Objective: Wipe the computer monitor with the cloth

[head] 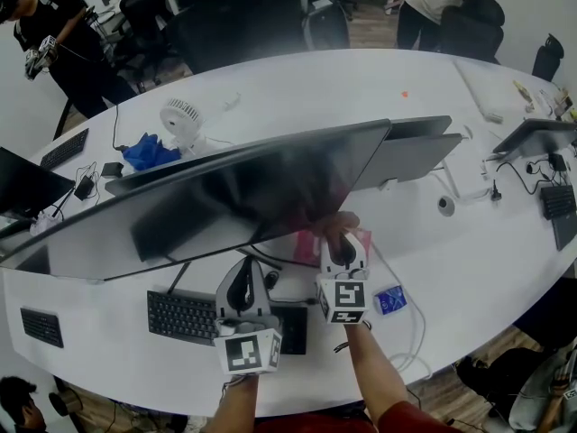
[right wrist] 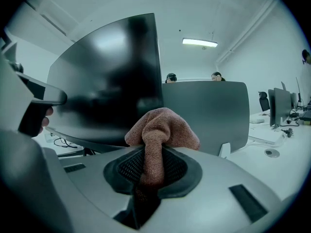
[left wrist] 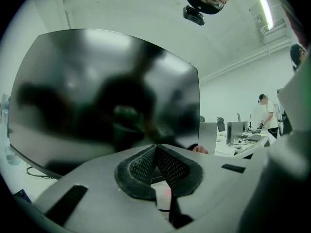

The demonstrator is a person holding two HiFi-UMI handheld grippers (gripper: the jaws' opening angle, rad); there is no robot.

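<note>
A wide, dark curved monitor (head: 234,197) stands across the white desk, its screen filling the left gripper view (left wrist: 102,96) and the left half of the right gripper view (right wrist: 112,81). My right gripper (head: 341,242) sits just below the monitor's lower right edge, shut on a pinkish-brown cloth (right wrist: 160,132) that bunches up above its jaws. A bit of the cloth (head: 332,226) shows at the screen's edge in the head view. My left gripper (head: 242,282) hangs to the left, under the screen, shut with nothing in its jaws (left wrist: 156,165).
A black keyboard (head: 185,314) lies under my left gripper. A second grey monitor (right wrist: 204,113) stands to the right. A white fan (head: 183,118) and blue cloth (head: 149,152) sit behind the screen. Cables and a blue pack (head: 389,299) lie at the right. People stand beyond the desk.
</note>
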